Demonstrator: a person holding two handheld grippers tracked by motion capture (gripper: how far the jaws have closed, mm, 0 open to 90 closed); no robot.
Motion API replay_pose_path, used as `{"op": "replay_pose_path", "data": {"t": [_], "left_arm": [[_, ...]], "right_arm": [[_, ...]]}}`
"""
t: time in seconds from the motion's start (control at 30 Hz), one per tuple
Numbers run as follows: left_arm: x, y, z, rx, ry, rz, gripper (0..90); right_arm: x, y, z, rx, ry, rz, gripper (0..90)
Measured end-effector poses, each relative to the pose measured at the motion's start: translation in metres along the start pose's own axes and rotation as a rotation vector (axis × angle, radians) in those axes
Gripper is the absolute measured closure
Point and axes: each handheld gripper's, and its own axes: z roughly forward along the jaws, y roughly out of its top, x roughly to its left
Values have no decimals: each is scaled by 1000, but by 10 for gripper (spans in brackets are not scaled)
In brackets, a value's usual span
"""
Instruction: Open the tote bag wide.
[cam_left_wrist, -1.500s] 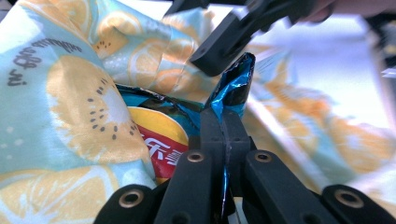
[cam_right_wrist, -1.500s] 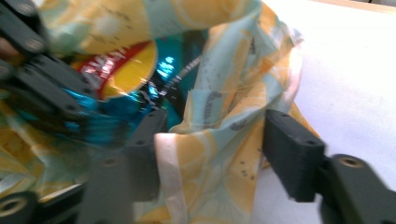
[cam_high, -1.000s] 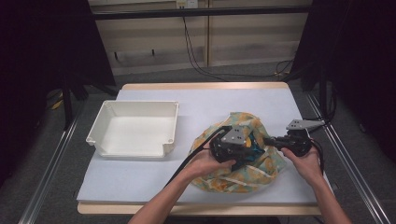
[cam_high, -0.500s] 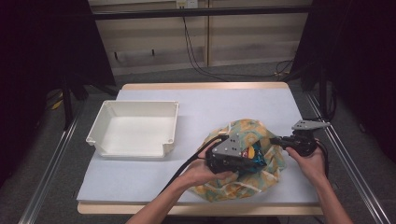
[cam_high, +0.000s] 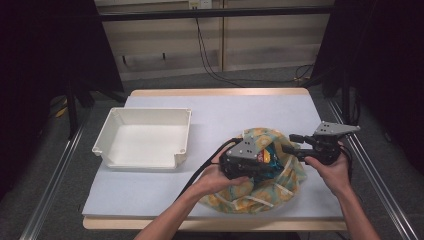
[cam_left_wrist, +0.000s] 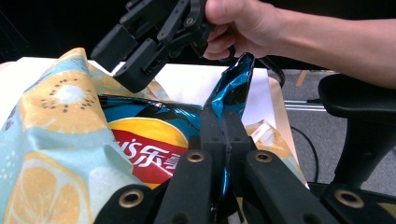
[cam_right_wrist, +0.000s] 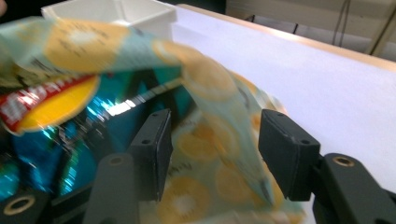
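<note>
Chip bag (cam_left_wrist: 154, 149): blue foil, red-and-yellow label, sitting inside the open fruit-print cloth bag; its upper corner is standing up between the left claw's jaws.
Left claw (cam_left_wrist: 224, 122): clenched, pinching that foil corner; in the high view it is lying over the middle of the cloth bag.
Right claw (cam_right_wrist: 212, 151): released, its jaws having just been opening; a fold of the cloth is hanging between the pads, which are not pressing on it.
Fruit-print cloth bag (cam_high: 260, 192): lying on the right front part of the bench, mouth gaping around the chip bag.
White tray (cam_high: 107, 137): sitting well apart, to the left.
Bench (cam_high: 220, 112): covered in a pale sheet.
</note>
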Motion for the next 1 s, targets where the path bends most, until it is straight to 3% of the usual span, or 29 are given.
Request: {"op": "replay_pose_path", "data": {"t": [0.1,0.2,0.23,0.27,0.3,0.33,0.53,0.67,0.8,0.9,1.0], "left_arm": [[-2,0,2,13,0,5,900],[-6,0,6,26,1,8,900],[-7,-1,7,32,-5,22,900],[-12,-2,9,44,-9,30,900],[-12,-2,9,44,-9,30,900],[-14,-3,9,53,-9,37,900],[-26,-9,10,47,-30,51,900],[-31,-8,10,38,-48,52,900],[-33,-6,6,38,-75,67,900],[-35,-5,2,40,-75,71,900],[-34,-6,-3,35,-75,72,900]], "right_arm": [[3,9,3,-18,10,-6,452],[4,18,8,-38,29,-5,556],[4,22,11,-31,38,-9,635],[4,27,15,-27,46,-17,778],[4,27,15,-27,46,-17,778],[3,30,19,-26,51,-19,893],[-7,27,31,-14,52,24,900],[-11,28,41,-3,50,23,900],[-19,34,50,4,12,37,900],[-27,36,53,-4,-38,54,900],[-32,36,54,-26,-50,73,900]]}}
